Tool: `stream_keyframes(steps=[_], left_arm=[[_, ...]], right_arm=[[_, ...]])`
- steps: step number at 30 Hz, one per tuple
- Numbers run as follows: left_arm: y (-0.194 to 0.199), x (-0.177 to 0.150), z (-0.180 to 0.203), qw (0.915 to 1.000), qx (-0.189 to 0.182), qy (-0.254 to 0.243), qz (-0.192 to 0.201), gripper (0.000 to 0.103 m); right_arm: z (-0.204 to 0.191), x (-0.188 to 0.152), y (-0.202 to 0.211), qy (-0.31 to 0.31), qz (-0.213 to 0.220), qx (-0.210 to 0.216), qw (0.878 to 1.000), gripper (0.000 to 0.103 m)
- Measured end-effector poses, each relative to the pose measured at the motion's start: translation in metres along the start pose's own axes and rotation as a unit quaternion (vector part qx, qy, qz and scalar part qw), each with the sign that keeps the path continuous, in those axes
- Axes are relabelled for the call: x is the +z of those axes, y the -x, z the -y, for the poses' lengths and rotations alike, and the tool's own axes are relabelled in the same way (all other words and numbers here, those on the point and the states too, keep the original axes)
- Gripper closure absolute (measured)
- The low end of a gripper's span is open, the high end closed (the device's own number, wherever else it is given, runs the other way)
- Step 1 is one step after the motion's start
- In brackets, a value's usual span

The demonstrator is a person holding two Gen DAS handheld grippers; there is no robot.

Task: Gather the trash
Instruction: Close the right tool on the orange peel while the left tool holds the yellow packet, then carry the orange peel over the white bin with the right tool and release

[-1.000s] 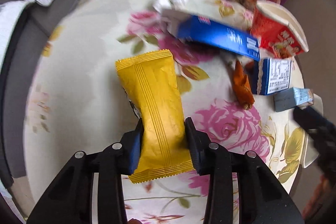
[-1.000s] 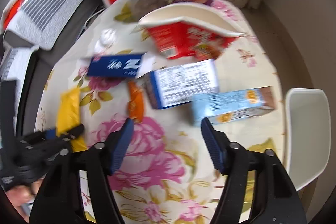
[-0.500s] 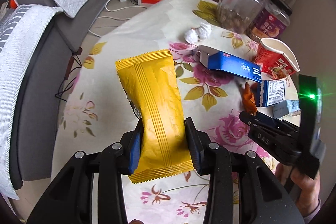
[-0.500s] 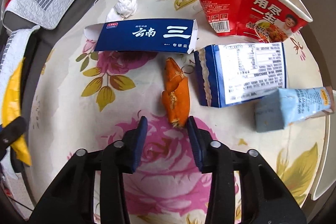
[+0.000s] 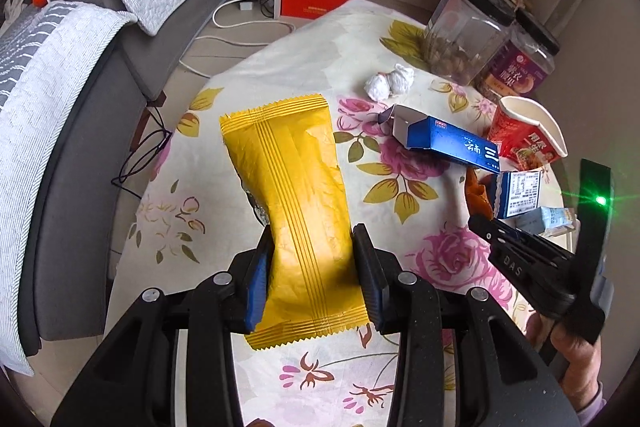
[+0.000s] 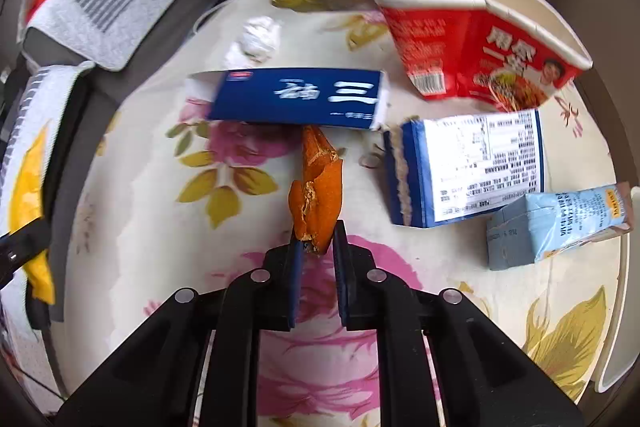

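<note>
Leftward, bare floral tablecloth [image 5: 256,75] (uncluttered edge)

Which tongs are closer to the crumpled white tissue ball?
Left. The left tongs, shut on the yellow packet, hover nearer the tissue ball. The right tongs, pinching the orange peel, sit farther, beyond the blue box.

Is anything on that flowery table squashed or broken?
Yes. The red noodle cup lies on its side with its rim crushed flat, and the long blue carton has its end flap torn open. The orange peel is cracked.
</note>
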State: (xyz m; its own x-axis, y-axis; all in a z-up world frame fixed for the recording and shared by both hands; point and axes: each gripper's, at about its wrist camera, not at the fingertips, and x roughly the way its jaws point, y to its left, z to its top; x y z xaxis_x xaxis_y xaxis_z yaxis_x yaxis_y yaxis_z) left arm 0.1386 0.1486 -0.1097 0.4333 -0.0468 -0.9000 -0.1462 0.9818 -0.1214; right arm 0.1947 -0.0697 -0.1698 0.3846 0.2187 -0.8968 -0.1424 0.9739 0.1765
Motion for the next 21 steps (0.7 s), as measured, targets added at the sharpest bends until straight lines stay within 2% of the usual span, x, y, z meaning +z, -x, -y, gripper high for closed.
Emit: stream_keyframes(steps=[6,17,21], left_arm=[[0.004,0.000,0.001,0.9999,-0.006,0.006,0.013,0.064],[0.028,0.007,0.016,0.9956,-0.049,0.006,0.080,0.064],[0.032,0.008,0.025,0.9940,-0.058,0.005,0.093,0.064]], right_arm=[[-0.014,-0.004,0.025,0.014,0.023,0.022,0.999,0.090],[-0.013,0.000,0.066,0.022,0.087,0.044,0.995,0.090],[-0.009,-0.002,0.080,0.029,0.110,0.046,0.992,0.090]])
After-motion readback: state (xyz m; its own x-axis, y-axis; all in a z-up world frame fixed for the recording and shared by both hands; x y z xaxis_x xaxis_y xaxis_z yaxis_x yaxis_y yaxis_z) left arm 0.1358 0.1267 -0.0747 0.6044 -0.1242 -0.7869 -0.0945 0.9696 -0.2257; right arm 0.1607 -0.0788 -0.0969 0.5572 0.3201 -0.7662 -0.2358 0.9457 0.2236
